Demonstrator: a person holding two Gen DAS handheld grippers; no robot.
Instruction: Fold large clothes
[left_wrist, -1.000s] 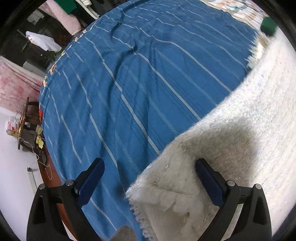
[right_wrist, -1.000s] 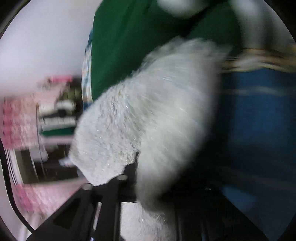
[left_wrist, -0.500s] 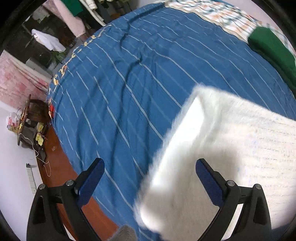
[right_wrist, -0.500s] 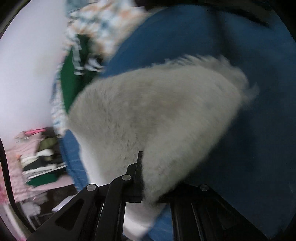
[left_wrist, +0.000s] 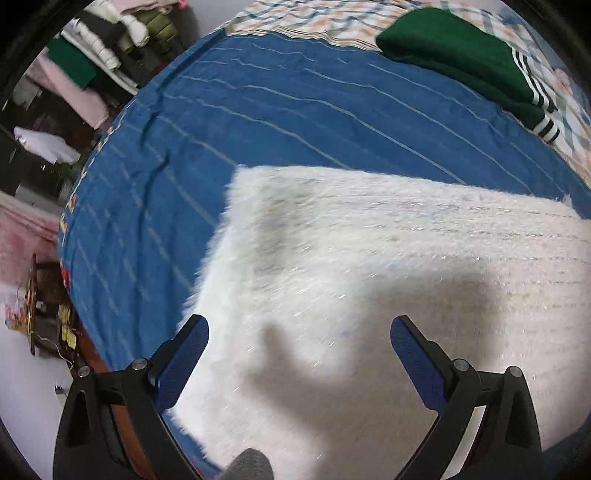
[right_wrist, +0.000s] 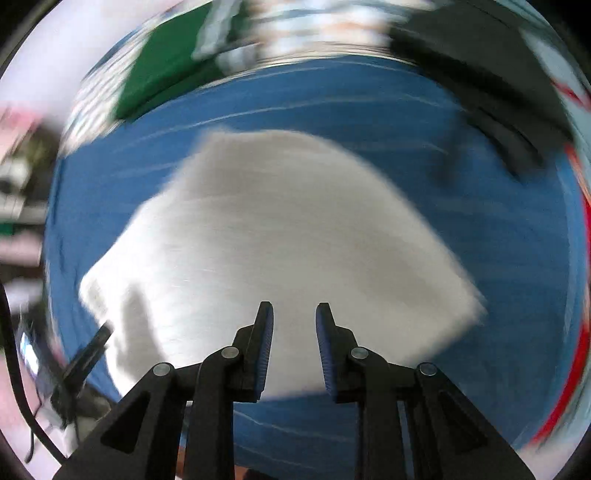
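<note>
The bed (left_wrist: 280, 110) carries the white fuzzy garment (left_wrist: 369, 266), lying flat and folded mid-sheet. Left gripper (left_wrist: 299, 332) hangs wide apart above it; right gripper (right_wrist: 294, 314) is parted, empty. A fold looks just laid; next likely calls for regrasping an edge.

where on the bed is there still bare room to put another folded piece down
Bare blue striped sheet lies between the white fluffy garment and the green folded garment, and a wider strip runs left of the white one toward the bed edge. The far right corner is crowded with the green piece on the checked cover. Left gripper and right gripper hover open over the white garment.
</note>
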